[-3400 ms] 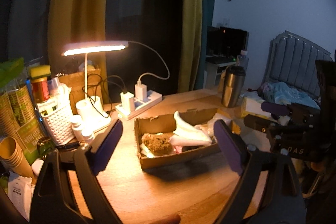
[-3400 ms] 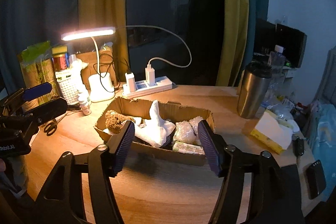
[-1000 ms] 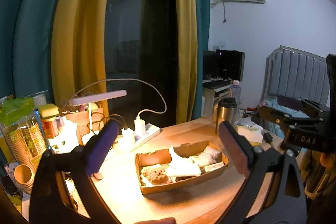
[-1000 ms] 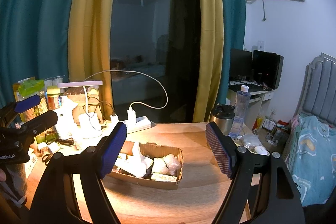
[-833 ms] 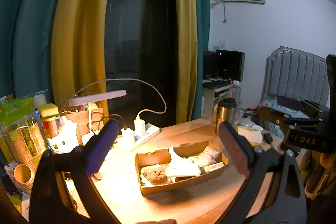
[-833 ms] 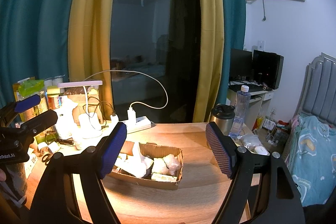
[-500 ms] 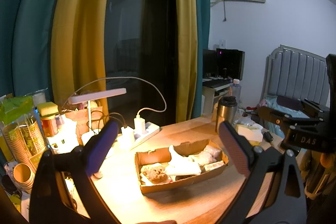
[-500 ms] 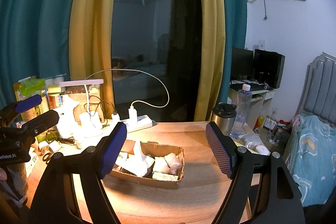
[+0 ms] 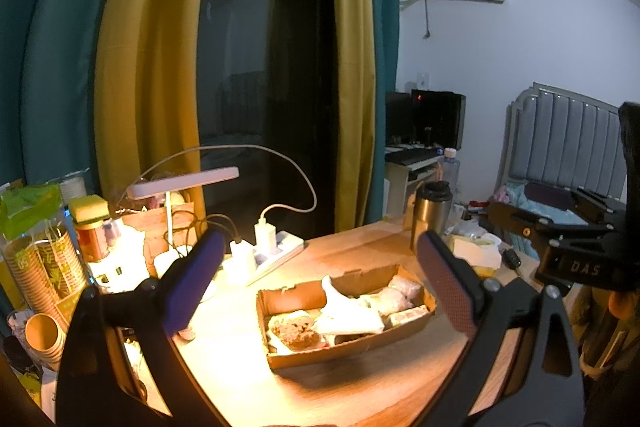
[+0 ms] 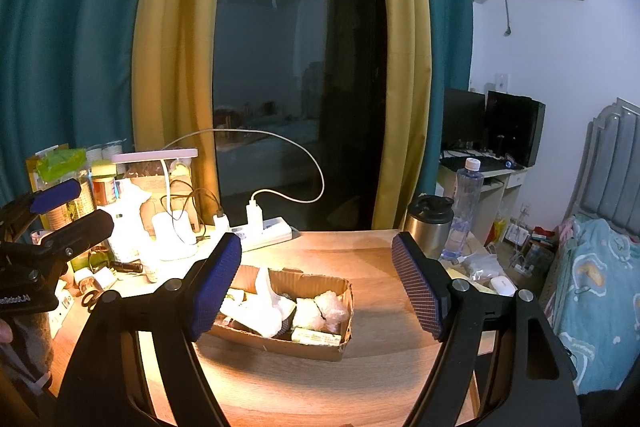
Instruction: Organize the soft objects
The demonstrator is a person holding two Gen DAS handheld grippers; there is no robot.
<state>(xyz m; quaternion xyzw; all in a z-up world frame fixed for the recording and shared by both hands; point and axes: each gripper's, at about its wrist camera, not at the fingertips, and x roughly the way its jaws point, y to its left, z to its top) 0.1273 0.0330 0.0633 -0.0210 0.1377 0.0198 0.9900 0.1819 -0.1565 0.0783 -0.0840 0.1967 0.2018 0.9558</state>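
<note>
Both grippers, left [image 9: 320,283] and right [image 10: 318,283], are held spread and empty above the box [image 10: 304,341]; a descent is needed next.

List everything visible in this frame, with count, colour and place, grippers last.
cardboard box: one, brown, table centre, holding soft items
white cloth: one, in box, sticking up
brown plush: one, box's left end
plastic-wrapped bundles: two or so, whitish, box's right end
desk lamp: one, white, lit, left rear
power strip: one, white, behind box
steel tumbler: one, silver, right of box
water bottle: one, clear, behind tumbler
paper cups: stack, tan, far left
table: one, wooden
left gripper: fingers open, empty
right gripper: fingers open, empty
</note>
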